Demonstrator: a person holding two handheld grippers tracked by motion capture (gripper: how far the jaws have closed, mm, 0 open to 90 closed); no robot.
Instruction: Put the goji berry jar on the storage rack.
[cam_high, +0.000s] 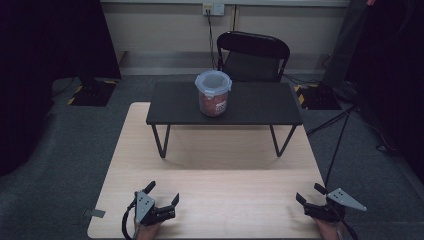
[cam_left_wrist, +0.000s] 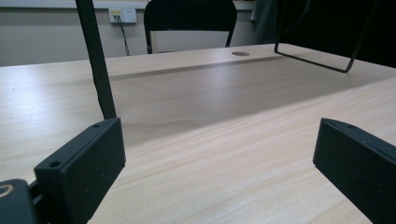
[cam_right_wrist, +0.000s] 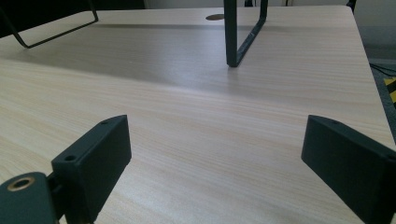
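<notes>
I have two grippers low on the light wooden table (cam_high: 215, 170): my left gripper (cam_high: 163, 197) and my right gripper (cam_high: 309, 194), both with jaws spread wide and nothing between them. Ahead of both, between them and well apart from each, stands one small black raised shelf (cam_high: 250, 102) on two wire legs. On it sits one lidded clear plastic jar (cam_high: 213, 93) with reddish contents. One black chair (cam_high: 253, 56) stands beyond

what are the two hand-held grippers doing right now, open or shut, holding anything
Left hand-held gripper: open, holding nothing, low over the wooden table.
Right hand-held gripper: open, holding nothing.
</notes>
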